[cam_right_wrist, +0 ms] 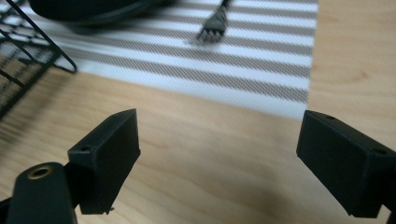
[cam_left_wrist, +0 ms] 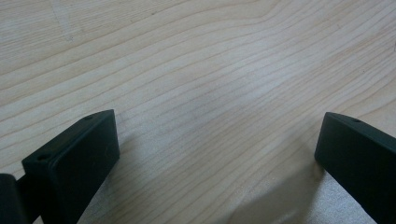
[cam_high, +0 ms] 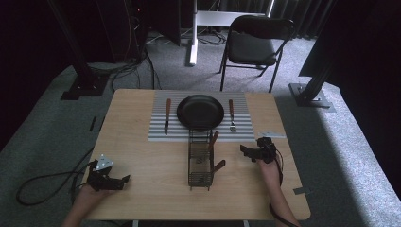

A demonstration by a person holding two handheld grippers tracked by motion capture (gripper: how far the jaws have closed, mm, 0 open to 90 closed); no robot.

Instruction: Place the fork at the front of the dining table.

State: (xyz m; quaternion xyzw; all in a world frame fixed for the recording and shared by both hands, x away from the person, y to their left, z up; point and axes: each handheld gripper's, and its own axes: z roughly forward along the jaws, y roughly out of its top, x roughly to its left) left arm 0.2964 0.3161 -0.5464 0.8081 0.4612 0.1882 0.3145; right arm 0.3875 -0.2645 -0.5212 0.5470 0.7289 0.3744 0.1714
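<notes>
A black plate sits on the striped placemat, with a knife to its left and a fork to its right. The wire caddy (two wooden handles poke out) holds what is left to lay. Left tongs and right tongs gape wide over the counter, holding nothing.

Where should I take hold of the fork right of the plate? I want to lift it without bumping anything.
Grip the fork by its brown wooden handle, the far half, coming straight down from above with the right gripper turned across it. It lies flat on the striped placemat, tines toward the person, and the black plate sits close on its left, so stay off that side.
</notes>
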